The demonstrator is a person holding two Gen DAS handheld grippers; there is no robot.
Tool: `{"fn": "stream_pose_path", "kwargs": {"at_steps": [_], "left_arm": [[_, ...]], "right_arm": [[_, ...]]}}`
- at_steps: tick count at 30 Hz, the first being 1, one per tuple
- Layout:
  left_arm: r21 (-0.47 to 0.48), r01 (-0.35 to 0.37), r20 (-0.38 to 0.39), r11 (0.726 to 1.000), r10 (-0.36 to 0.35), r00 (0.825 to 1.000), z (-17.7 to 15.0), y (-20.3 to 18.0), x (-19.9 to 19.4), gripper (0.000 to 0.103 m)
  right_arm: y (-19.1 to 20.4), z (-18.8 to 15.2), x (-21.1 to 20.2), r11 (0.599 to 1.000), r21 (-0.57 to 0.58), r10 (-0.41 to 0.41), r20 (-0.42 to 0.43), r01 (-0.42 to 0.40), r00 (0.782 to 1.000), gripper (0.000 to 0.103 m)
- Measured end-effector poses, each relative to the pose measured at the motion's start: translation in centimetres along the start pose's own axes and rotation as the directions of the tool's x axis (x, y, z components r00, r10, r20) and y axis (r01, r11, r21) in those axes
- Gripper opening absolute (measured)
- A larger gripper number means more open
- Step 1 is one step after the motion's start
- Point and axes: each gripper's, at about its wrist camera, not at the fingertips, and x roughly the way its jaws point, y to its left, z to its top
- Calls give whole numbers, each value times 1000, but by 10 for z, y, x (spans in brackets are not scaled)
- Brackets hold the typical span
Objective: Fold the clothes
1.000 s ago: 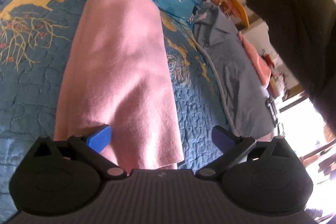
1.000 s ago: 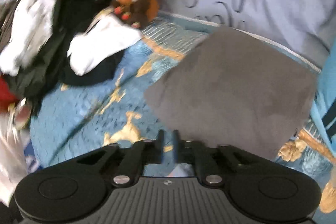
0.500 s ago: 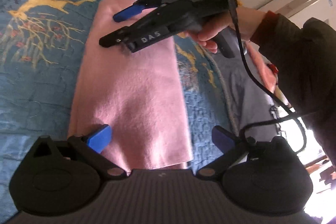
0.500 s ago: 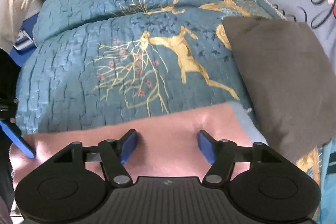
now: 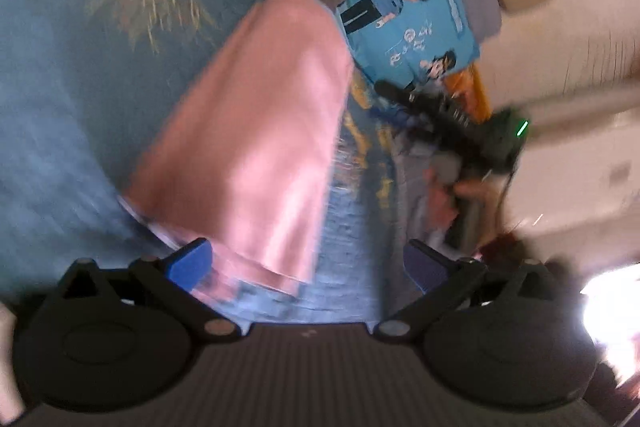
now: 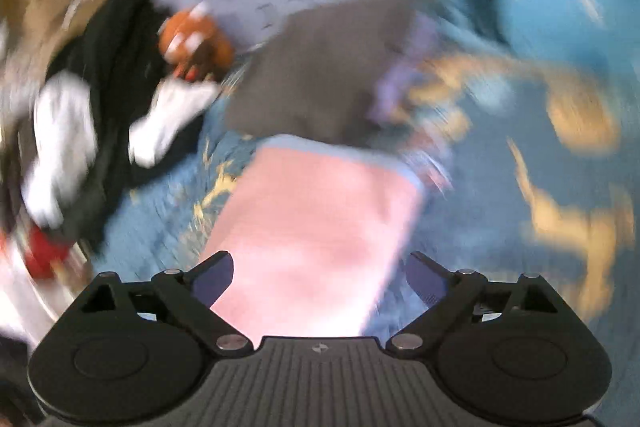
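Left gripper spread empty, right gripper opening empty, folded pink cloth beneath, motion-blurred surroundings

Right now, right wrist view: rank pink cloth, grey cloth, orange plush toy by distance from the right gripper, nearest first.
1. pink cloth: lying on the bedspread, reaching in between the right gripper's opening fingers, not pinched.
2. grey cloth: just beyond the pink one's far edge.
3. orange plush toy: farther back, upper left.

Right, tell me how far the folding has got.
Done: the pink cloth lies folded into a long layered strip on the blue quilt, a grey folded piece beyond it. In hand: nothing; both tools stand open, the right tool opening. Left: the dark and white pile looks unfolded.
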Motion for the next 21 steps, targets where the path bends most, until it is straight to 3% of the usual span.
{"fn": "stream_pose_path", "kwargs": {"at_steps": [2, 4, 6, 8, 10, 15, 18, 21], "left_arm": [[-158, 54, 29, 986, -50, 998, -21, 2, 19, 103], [-324, 137, 93, 936, -112, 989, -38, 7, 36, 103], [-416, 219, 204, 883, -144, 968, -47, 16, 47, 103], [-411, 196, 282, 890, -80, 956, -48, 18, 56, 103], [-406, 145, 288, 902, -25, 957, -48, 20, 70, 103], [-521, 106, 187, 847, -8, 982, -63, 38, 95, 103], [-562, 112, 177, 820, -13, 984, -64, 49, 104, 103], [-539, 118, 212, 834, -1, 977, -57, 52, 112, 103]], "right_arm": [[-30, -11, -5, 987, 146, 57, 34, -61, 998, 94], [-47, -17, -4, 968, 229, 94, 65, -107, 993, 95], [-52, -18, 4, 960, 248, 117, 70, -131, 991, 96], [-56, -18, 13, 957, 249, 138, 67, -151, 988, 96], [-61, -18, 24, 952, 255, 158, 60, -168, 986, 97], [-75, -18, 50, 934, 300, 192, 43, -196, 980, 98], [-78, -21, 54, 922, 310, 224, 67, -234, 972, 103], [-78, -20, 58, 911, 316, 247, 91, -263, 965, 103]]}}
